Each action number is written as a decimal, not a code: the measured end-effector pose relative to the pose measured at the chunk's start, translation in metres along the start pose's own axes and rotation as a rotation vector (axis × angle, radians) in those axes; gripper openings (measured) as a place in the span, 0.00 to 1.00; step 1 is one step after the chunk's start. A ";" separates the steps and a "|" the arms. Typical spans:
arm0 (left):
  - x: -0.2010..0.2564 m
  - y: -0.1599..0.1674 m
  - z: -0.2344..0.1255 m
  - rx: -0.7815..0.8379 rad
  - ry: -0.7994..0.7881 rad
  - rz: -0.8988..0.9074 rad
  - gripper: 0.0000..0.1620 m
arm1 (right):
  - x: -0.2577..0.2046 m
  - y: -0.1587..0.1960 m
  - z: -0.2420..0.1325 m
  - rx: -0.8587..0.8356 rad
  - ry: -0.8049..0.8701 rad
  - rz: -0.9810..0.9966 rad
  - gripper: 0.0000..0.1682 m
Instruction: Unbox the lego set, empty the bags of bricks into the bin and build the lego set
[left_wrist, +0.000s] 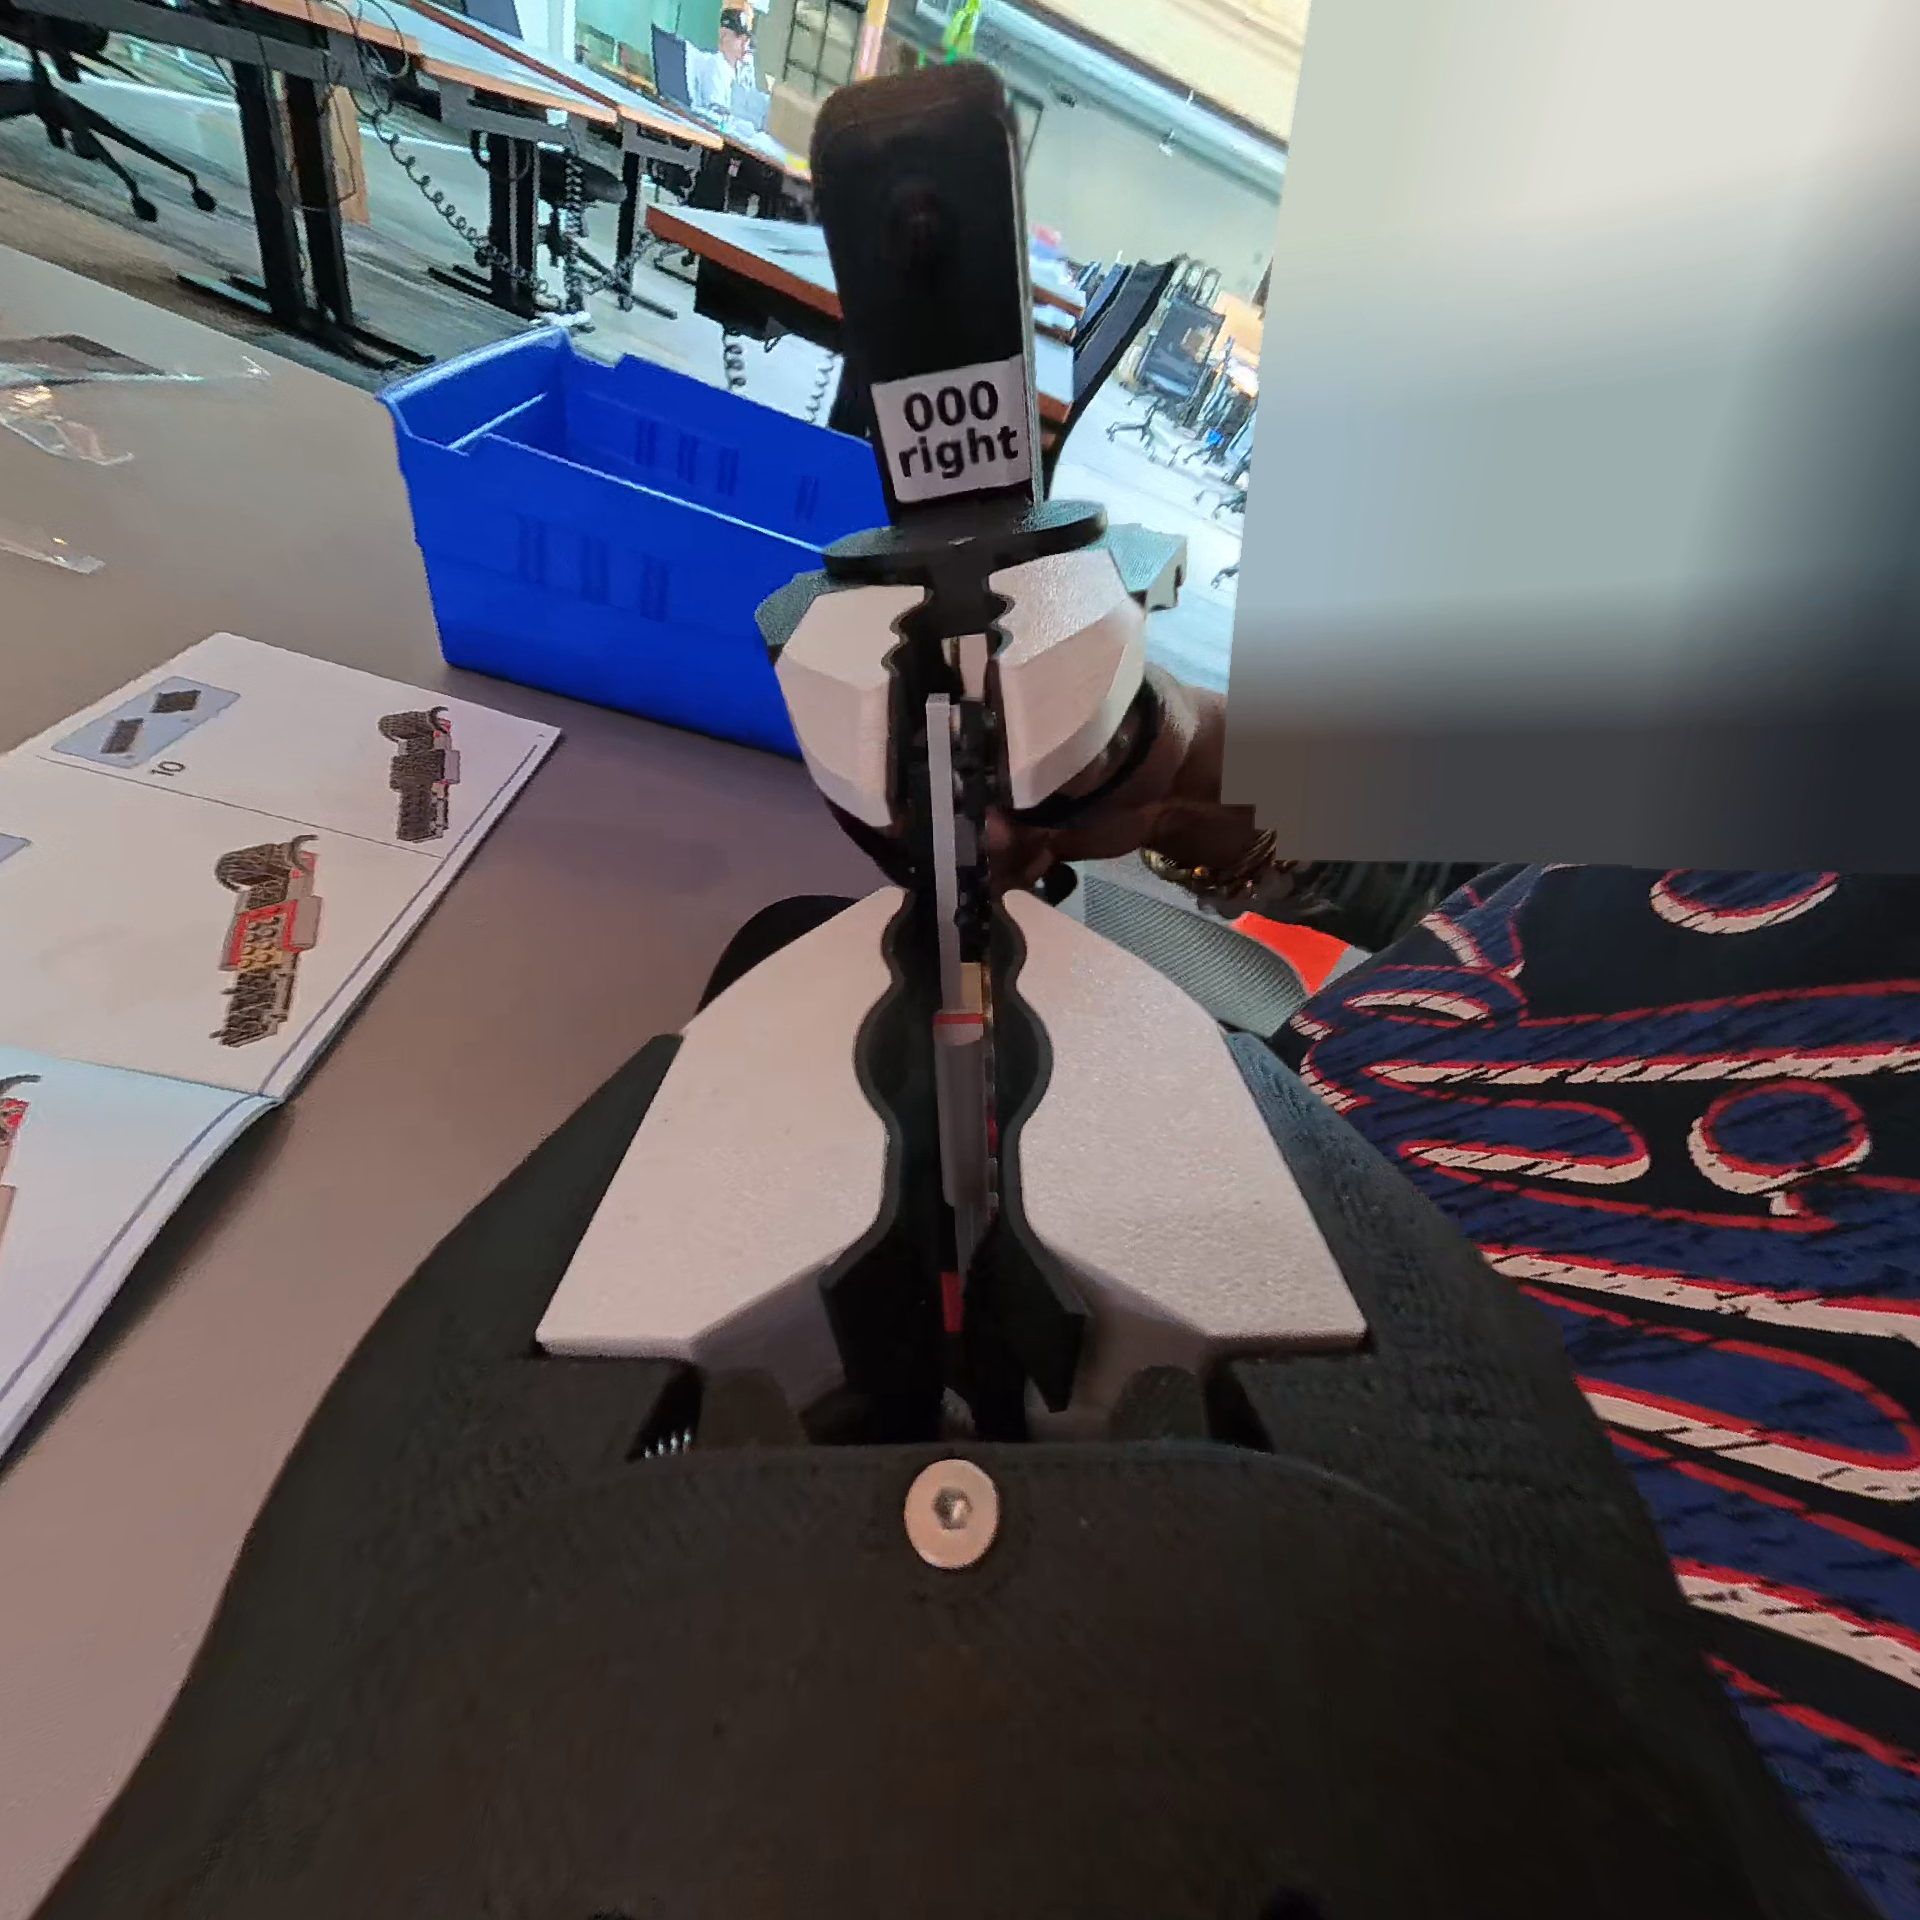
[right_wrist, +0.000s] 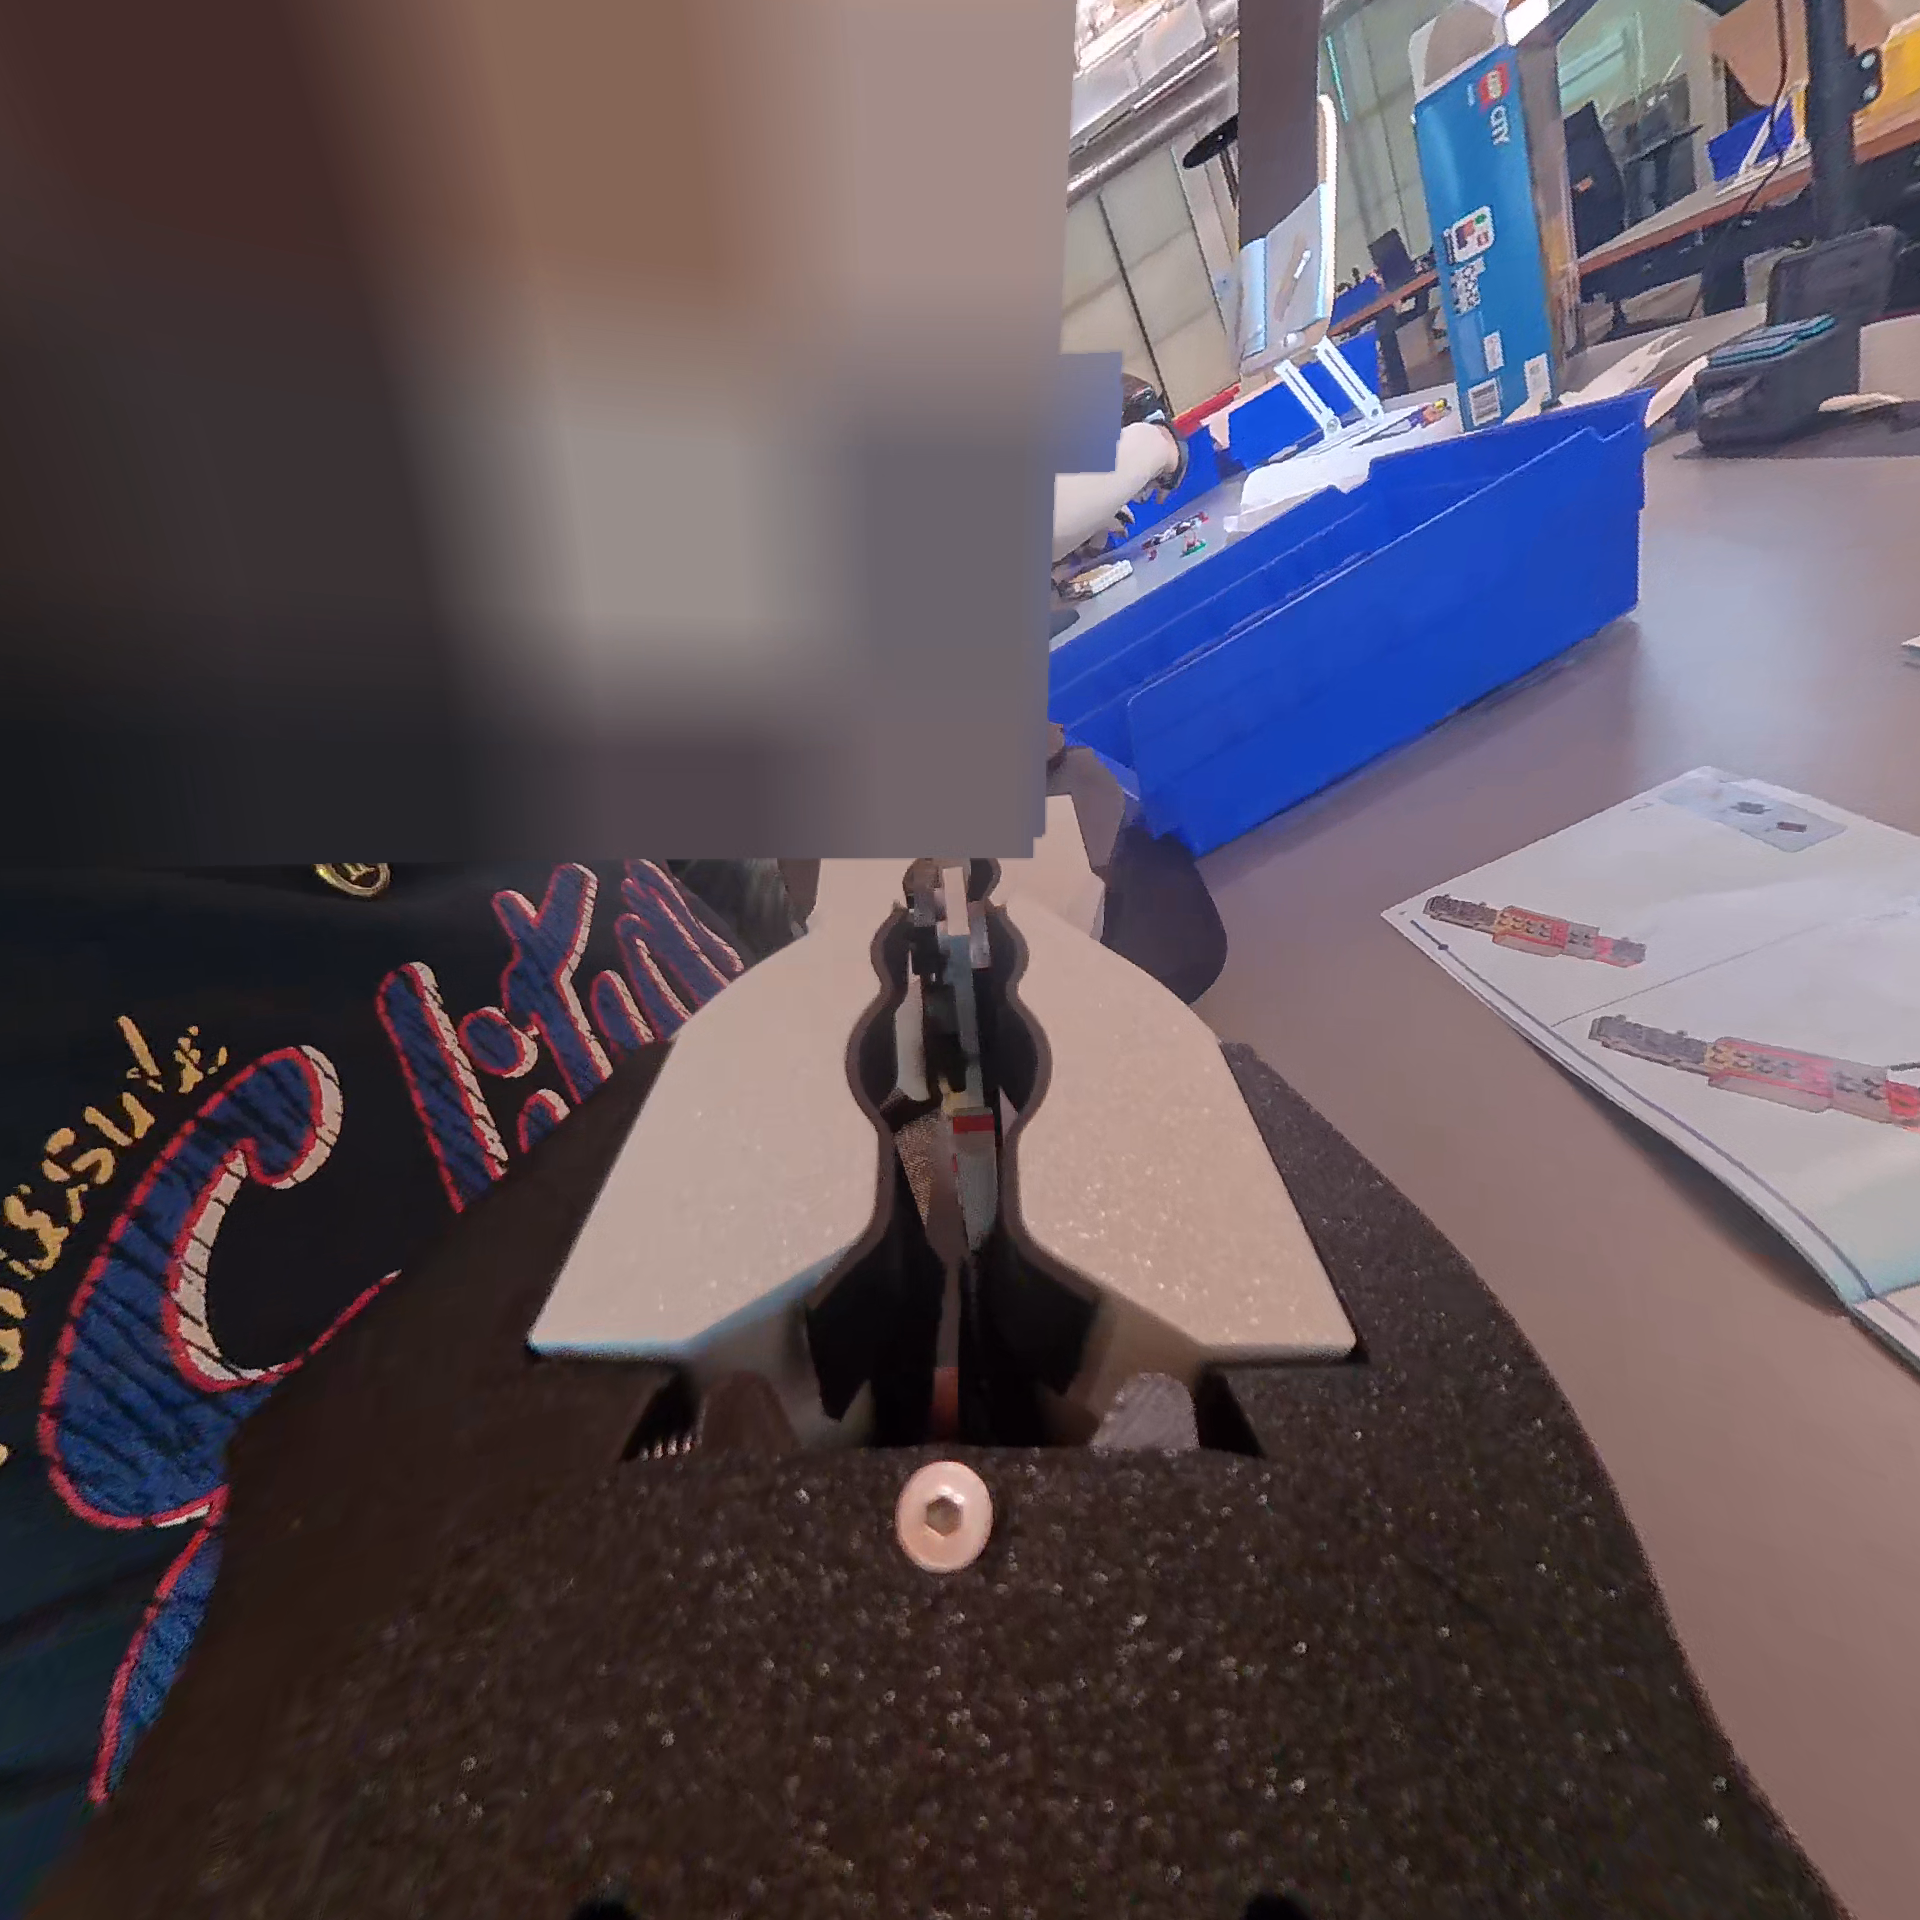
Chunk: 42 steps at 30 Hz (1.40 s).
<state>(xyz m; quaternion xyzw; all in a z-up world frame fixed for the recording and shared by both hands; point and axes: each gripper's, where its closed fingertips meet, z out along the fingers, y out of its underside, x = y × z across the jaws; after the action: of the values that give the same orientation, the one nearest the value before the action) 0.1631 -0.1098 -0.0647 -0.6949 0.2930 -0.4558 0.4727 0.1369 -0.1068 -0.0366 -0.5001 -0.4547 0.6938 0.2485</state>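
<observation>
A long thin lego assembly (left_wrist: 941, 800) of grey, tan and red bricks is held edge-on in the air between both grippers. My left gripper (left_wrist: 951, 920) is shut on its near end. My right gripper (left_wrist: 951, 717) faces it from the far side, shut on the other end. In the right wrist view the right gripper (right_wrist: 951, 920) is shut on the same assembly (right_wrist: 964, 1003). The blue bin (left_wrist: 623, 582) stands on the table behind the grippers; it also shows in the right wrist view (right_wrist: 1403, 665). I cannot see into it.
An open instruction booklet (left_wrist: 260, 831) lies on the grey table (left_wrist: 623, 862); the right wrist view shows it too (right_wrist: 1714, 997). Clear plastic bags (left_wrist: 62, 405) lie far left. A blue lego box (right_wrist: 1486, 239) stands behind the bin. The person's patterned shirt (left_wrist: 1662, 1195) is close by. Both grippers' tips are close together, under 4 cm apart.
</observation>
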 end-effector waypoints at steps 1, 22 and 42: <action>0.001 -0.001 0.000 0.020 0.014 -0.025 0.08 | 0.000 -0.001 0.000 0.000 -0.005 0.000 0.08; 0.004 0.003 0.001 0.011 0.020 0.027 0.08 | -0.004 0.004 -0.001 -0.032 -0.009 -0.029 0.08; 0.014 -0.007 0.000 0.008 0.049 0.206 0.08 | -0.018 0.004 -0.003 0.117 -0.032 -0.240 0.08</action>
<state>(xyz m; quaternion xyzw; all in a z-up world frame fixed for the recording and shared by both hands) 0.1688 -0.1188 -0.0536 -0.6480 0.3724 -0.4229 0.5124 0.1471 -0.1219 -0.0316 -0.4158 -0.4740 0.6922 0.3511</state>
